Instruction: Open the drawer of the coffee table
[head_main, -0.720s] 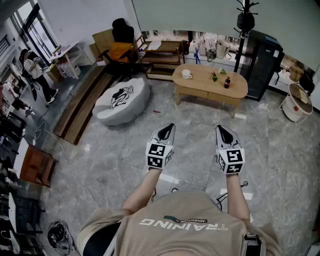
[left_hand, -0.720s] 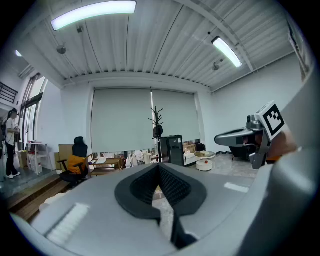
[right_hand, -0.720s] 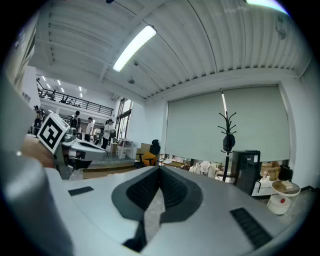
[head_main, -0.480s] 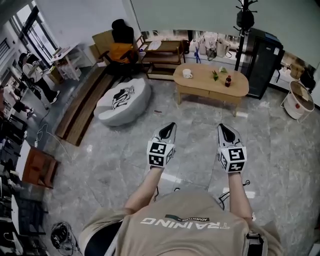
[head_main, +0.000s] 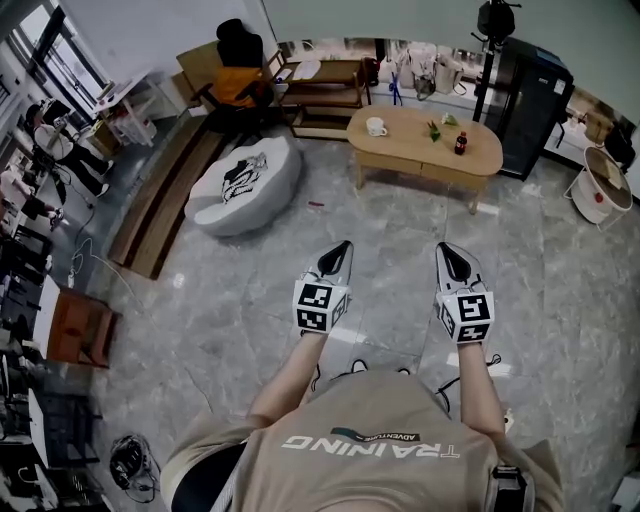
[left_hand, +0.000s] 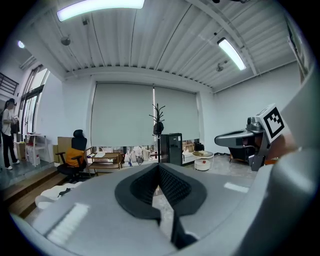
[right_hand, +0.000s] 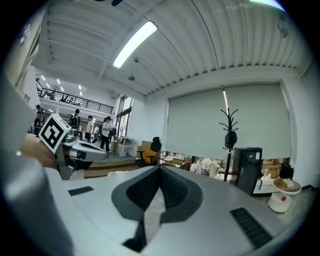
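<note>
Both tools are pressed together on nothing: the left tool (head_main: 342, 248) and right tool (head_main: 446, 250) are held level side by side, likely a carrying posture for the approach. The drawer (head_main: 447, 176), apparently closed, sits in the front of the coffee table (head_main: 400, 152), well ahead across the floor (head_main: 250, 290). A mug (head_main: 376, 126) and a bottle (head_main: 460, 144) stand on the table.

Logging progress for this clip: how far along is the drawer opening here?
Done: nothing; the coffee table stands across the floor, its drawer appearing closed. In hand: both the left gripper and right gripper are shut and empty, held out ahead. Left: approach, grasp the drawer, pull.
</note>
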